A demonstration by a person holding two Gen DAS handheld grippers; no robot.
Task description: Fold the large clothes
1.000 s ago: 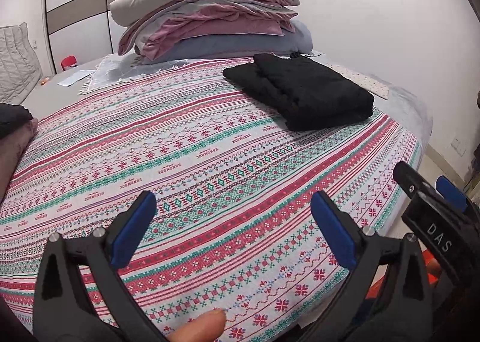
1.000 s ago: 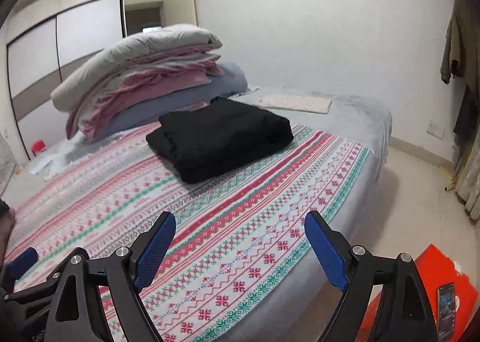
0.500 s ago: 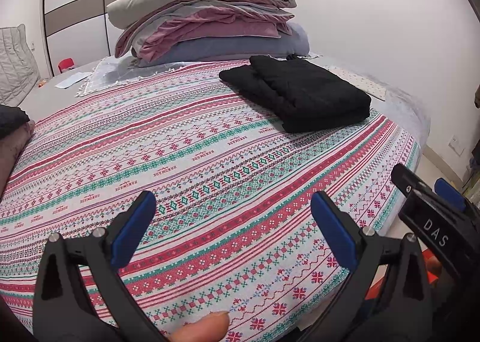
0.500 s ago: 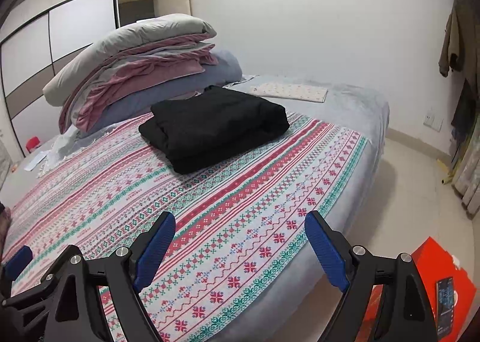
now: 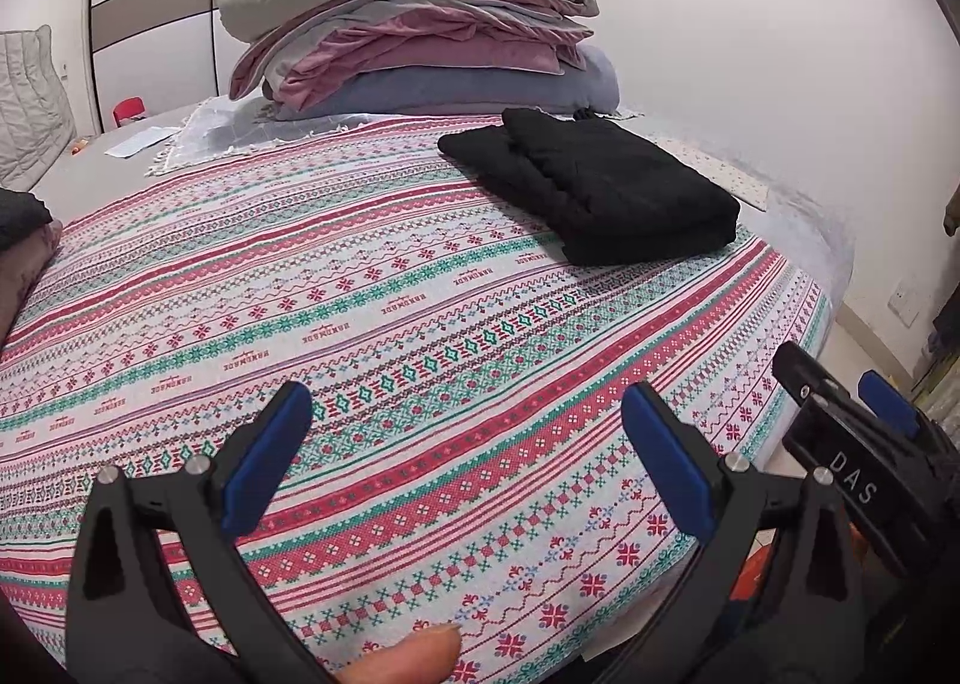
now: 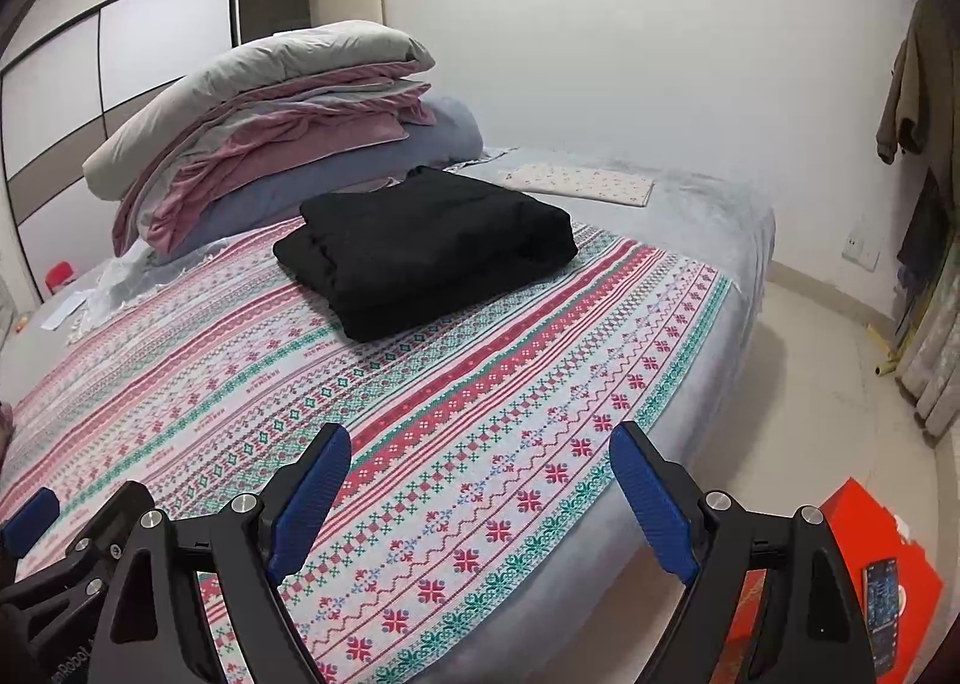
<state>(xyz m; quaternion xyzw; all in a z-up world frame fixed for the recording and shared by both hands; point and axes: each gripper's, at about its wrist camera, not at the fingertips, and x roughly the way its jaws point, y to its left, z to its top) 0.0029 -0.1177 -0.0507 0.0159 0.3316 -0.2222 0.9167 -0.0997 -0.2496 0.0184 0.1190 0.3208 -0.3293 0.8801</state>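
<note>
Left wrist view: the left claw (image 5: pixel 465 456) gapes wide, holding nothing, its ribbed blue pads (image 5: pixel 666 465) over a woven, cross-stitch-patterned bedspread (image 5: pixel 372 324). The right claw (image 6: pixel 480 495) is equally wide and bare. The black garment (image 6: pixel 429 249), a soft folded rectangle, lies near stacked plush quilts (image 6: pixel 270 144).

We see the folded garment (image 6: pixel 429 249) on the patterned spread (image 6: pixel 468 444) covering the bed (image 6: pixel 708 204); behind it sits the bedding stack (image 6: pixel 270 126), a box (image 6: pixel 870 582) on the floor at right.
</note>
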